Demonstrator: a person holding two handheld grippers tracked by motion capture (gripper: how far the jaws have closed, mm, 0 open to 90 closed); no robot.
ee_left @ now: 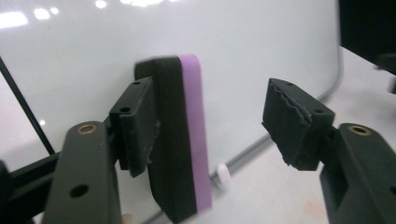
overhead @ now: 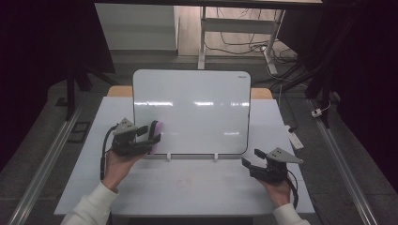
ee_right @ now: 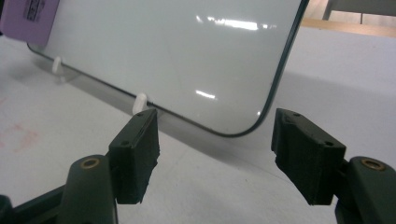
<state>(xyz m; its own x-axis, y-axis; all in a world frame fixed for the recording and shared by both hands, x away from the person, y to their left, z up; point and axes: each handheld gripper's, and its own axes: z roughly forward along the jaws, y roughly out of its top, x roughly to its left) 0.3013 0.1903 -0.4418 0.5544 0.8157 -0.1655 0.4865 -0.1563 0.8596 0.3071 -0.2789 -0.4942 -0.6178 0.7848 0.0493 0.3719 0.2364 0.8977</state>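
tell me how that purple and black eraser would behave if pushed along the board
The eraser looks blocky and stiff, so it probably keeps its shape. The whiteboard is glossy, so it likely slides easily. It looks light and might drop once released.

My table (overhead: 197, 187), covered in a pale sheet with a faint red smudge (overhead: 184, 183), carries a whiteboard (overhead: 192, 110) propped upright on two small white clips (overhead: 215, 157).

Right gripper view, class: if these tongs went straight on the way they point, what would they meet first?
Probably the whiteboard, near its lower corner by a white clip. The right gripper stands open with bare table ahead; depth is unclear.
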